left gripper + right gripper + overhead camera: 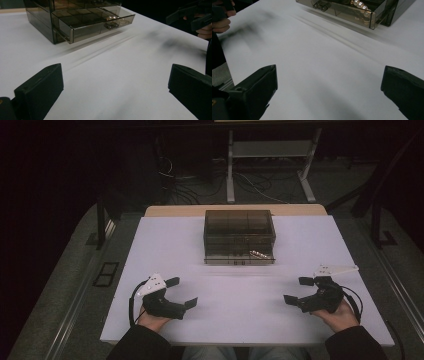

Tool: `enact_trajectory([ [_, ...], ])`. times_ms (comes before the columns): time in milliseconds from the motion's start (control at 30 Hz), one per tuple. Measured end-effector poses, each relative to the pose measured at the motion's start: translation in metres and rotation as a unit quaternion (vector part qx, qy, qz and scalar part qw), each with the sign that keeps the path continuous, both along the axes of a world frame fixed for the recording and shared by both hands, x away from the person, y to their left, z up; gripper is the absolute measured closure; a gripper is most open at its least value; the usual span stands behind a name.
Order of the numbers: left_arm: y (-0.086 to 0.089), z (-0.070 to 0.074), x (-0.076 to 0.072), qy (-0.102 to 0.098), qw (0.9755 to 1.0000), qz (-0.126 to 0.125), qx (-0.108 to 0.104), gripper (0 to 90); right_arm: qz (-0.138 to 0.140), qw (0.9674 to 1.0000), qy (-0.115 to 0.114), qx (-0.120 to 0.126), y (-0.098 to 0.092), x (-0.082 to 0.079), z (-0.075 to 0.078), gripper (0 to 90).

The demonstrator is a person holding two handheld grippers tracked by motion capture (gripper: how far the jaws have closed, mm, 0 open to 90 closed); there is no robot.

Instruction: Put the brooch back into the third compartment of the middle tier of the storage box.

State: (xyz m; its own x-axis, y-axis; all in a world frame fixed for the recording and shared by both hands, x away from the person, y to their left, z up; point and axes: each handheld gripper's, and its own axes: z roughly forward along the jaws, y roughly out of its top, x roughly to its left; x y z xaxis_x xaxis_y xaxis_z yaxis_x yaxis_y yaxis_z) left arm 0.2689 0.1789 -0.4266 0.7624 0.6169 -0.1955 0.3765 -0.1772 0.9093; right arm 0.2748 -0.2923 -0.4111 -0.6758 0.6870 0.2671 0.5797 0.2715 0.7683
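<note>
A smoky clear box (239, 234) sits at the far middle of the white surface (240, 315), its bottom drawer (96, 23) pulled out with pearl beads (361, 5) inside. Left hand-held gripper (183, 293) and right hand-held gripper (296, 290) rest near, both released, jaws spread wide, grasping nothing.

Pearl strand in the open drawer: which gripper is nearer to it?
Right. The pearl strand lies toward the drawer's right end; the right gripper sits just right of it, nearer the person, while the left gripper is farther across the table.
</note>
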Motion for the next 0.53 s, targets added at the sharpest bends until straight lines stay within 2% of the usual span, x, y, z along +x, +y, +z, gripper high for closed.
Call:
enact_trajectory([
  [267, -0.0001, -0.0004, -0.0004, 0.003, 1.0000, -0.002, 0.002, 0.0, -0.013, 0.9998, -0.018, 0.002, -0.0029, -0.0059, -0.0070, 0.3],
  [533, 0.0000, -0.0008, -0.0001, 0.004, 1.0000, -0.004, 0.002, 0.0, -0.021, 0.9993, -0.029, 0.006, -0.0061, -0.0065, -0.0078, 0.4],
])
